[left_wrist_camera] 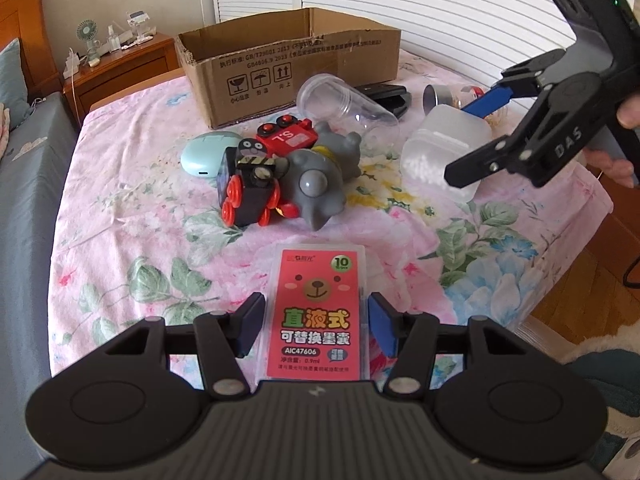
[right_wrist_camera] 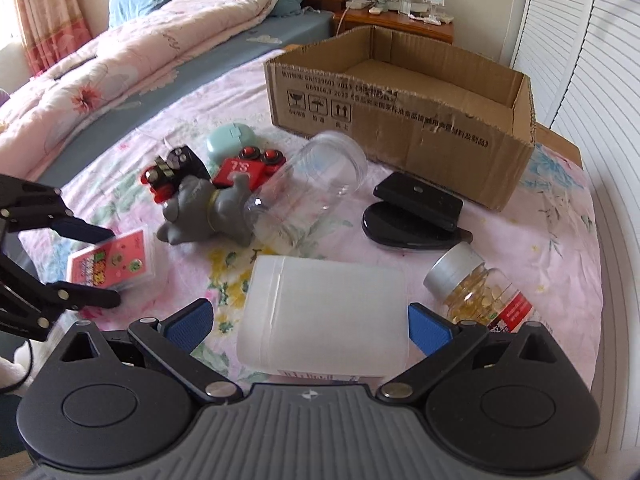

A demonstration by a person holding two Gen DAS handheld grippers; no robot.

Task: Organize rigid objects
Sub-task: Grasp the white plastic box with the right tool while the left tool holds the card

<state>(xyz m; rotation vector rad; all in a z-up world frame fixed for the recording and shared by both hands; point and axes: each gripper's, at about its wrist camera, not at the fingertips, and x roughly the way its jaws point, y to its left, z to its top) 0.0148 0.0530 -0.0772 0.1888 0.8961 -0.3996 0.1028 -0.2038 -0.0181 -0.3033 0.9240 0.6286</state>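
A red ink-refill box (left_wrist_camera: 316, 312) with a bear face sits between the pads of my left gripper (left_wrist_camera: 316, 320), which press its long sides. The right wrist view shows that box (right_wrist_camera: 110, 266) tilted in the left gripper (right_wrist_camera: 115, 269). My right gripper (right_wrist_camera: 310, 326) stands open astride a frosted white jar (right_wrist_camera: 324, 312) lying on the flowered sheet, with a gap at its left pad. From the left wrist view the right gripper (left_wrist_camera: 458, 140) reaches down over the jar (left_wrist_camera: 440, 148). The open cardboard box (right_wrist_camera: 400, 120) stands behind with nothing visible in it.
In the middle lie a grey toy animal (left_wrist_camera: 316, 176), a black-and-red toy train (left_wrist_camera: 252, 192), a red wagon (left_wrist_camera: 288, 138), a mint case (left_wrist_camera: 204, 156) and a clear jar (left_wrist_camera: 344, 104). A black case (right_wrist_camera: 416, 208) and a capsule bottle (right_wrist_camera: 480, 288) lie right. A quilted bed is left.
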